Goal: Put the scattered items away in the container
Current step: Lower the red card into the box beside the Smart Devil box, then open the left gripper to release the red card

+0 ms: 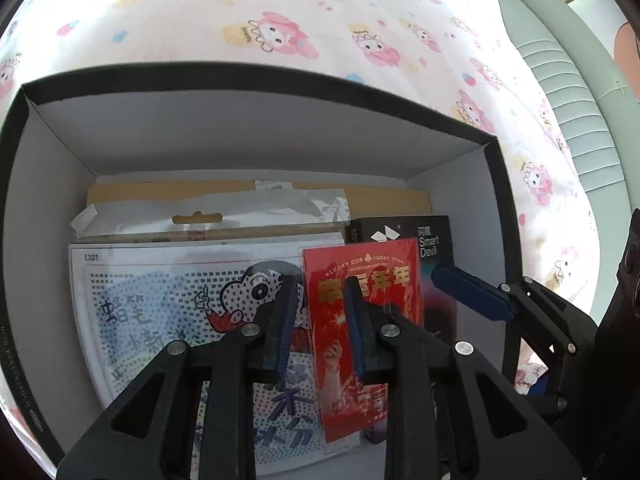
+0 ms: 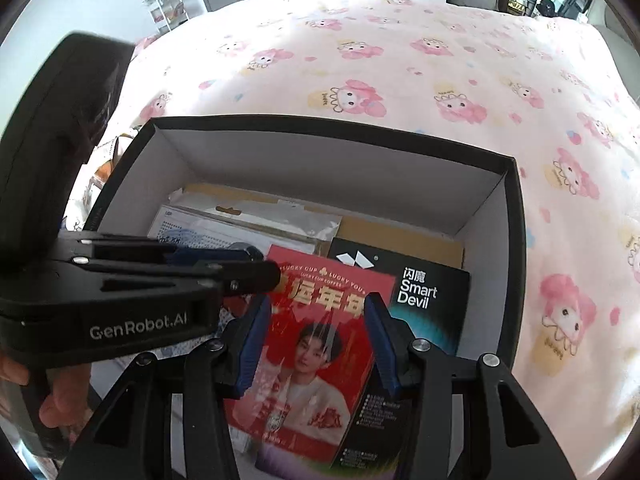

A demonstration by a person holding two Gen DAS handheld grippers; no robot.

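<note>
I hold two grippers over one open box (image 1: 260, 80), black outside and white inside, sitting on a pink bedsheet (image 1: 320, 20) printed with cartoon rabbit figures.

At the far left of the box floor lies one white pegboard sheet (image 1: 160, 300) in clear wrap, marked "LX01" in its corner, with a dotted cartoon face and blue Chinese characters. Behind it sits one clear hang-tab bag (image 1: 208, 216) on top of one flat brown cardboard piece (image 1: 380, 196).

My left gripper (image 1: 320, 312) hovers above the pegboard sheet's right edge, its blue-padded fingers set apart with nothing between them. In the right wrist view its side reads "GenRobot.AI".

Next comes one red card (image 2: 316, 344) in a clear sleeve, printed "LUCKY CUP LUCKY YOU" above gold Chinese characters and a photo of a young person. It lies partly over the pegboard sheet and partly over one black box (image 2: 432, 292) to its right, labelled "Smart Devil" beneath two Chinese characters.

My right gripper (image 2: 316, 336) hangs over the red card, fingers spread to either side of it; I cannot tell whether the pads touch it. All five items lie inside the box.
</note>
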